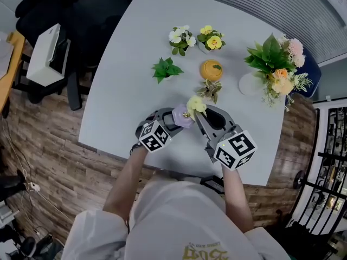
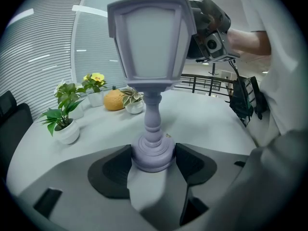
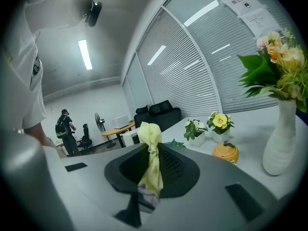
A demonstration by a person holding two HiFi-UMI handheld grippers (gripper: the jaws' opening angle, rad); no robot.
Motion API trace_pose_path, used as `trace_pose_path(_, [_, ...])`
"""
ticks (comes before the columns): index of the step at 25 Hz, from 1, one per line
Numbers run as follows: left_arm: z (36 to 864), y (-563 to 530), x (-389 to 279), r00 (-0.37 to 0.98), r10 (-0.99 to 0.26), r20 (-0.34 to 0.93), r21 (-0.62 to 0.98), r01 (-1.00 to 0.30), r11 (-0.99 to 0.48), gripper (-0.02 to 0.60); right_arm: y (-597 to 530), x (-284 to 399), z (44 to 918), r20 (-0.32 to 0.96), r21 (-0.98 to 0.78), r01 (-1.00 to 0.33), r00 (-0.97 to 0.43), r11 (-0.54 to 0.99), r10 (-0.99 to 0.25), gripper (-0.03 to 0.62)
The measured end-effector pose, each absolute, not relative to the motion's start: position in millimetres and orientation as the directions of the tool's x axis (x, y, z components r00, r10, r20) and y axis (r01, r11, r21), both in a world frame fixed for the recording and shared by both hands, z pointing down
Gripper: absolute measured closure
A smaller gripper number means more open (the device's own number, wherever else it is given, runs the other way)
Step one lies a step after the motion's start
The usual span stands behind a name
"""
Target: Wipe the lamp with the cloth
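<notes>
A lilac lantern-shaped lamp stands up between the jaws of my left gripper, which is shut on its round base. In the head view the lamp is held just above the table's near part, with the left gripper to its left. My right gripper is shut on a yellow cloth, which sits bunched against the lamp's top. In the right gripper view the cloth hangs pinched between the dark pads of that gripper.
On the pale grey table stand small potted plants, two pots of flowers, an orange gourd-shaped pot and a white vase of flowers. A black chair is at the far left.
</notes>
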State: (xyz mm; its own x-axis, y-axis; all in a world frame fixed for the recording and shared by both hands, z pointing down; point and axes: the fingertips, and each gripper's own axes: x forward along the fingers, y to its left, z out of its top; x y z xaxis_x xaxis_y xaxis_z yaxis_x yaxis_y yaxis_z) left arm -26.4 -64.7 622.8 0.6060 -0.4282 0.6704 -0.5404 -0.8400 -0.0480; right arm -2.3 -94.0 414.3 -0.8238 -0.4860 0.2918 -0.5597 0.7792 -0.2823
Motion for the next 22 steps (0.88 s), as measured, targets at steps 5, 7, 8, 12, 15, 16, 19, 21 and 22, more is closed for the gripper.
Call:
trace_pose_path(5, [622.1, -64.5, -27.5, 0.606, -0.426, 0.672, -0.045, -0.541, -0.84, 0.287, -93.2, -3.8, 425.0, 0.304, -0.291, -0.565, -0.82, 0.772, -0.485, 0.534])
trace_pose_path(7, [622.3, -64.4, -27.6, 0.606, -0.424, 0.674, -0.043, -0.541, -0.84, 0.287, -92.8, -2.1, 426.3, 0.307, -0.292, -0.567, -0.818, 0.77, -0.486, 0.534])
trace_pose_path(8, [622.4, -64.6, -27.5, 0.606, -0.423, 0.674, -0.042, -0.54, -0.84, 0.287, -92.5, -1.4, 426.5, 0.308, -0.292, -0.568, -0.818, 0.77, -0.487, 0.534])
trace_pose_path(12, [623.0, -65.3, -27.0, 0.606, -0.421, 0.675, -0.038, -0.541, -0.84, 0.287, -90.2, 0.6, 427.3, 0.31, -0.29, -0.57, -0.816, 0.769, -0.488, 0.534])
trace_pose_path(15, [622.9, -64.6, -26.9, 0.607, -0.42, 0.675, -0.036, -0.541, -0.84, 0.287, -86.4, 2.5, 427.4, 0.314, -0.289, -0.573, -0.813, 0.767, -0.49, 0.534])
trace_pose_path(16, [622.8, -64.4, -26.9, 0.606, -0.42, 0.675, -0.036, -0.541, -0.84, 0.287, -85.2, 3.2, 427.4, 0.315, -0.288, -0.574, -0.813, 0.767, -0.49, 0.534])
trace_pose_path(19, [623.2, -64.5, -26.8, 0.606, -0.419, 0.676, -0.036, -0.541, -0.84, 0.287, -81.9, 5.4, 427.9, 0.318, -0.285, -0.576, -0.811, 0.766, -0.491, 0.534])
trace_pose_path(21, [623.2, -64.6, -27.1, 0.606, -0.419, 0.676, -0.036, -0.541, -0.84, 0.287, -79.4, 6.1, 427.5, 0.32, -0.282, -0.577, -0.81, 0.767, -0.491, 0.534])
trace_pose_path(22, [623.0, -64.5, -27.3, 0.606, -0.42, 0.676, -0.036, -0.541, -0.84, 0.287, -77.9, 6.2, 427.2, 0.321, -0.28, -0.577, -0.81, 0.767, -0.491, 0.534])
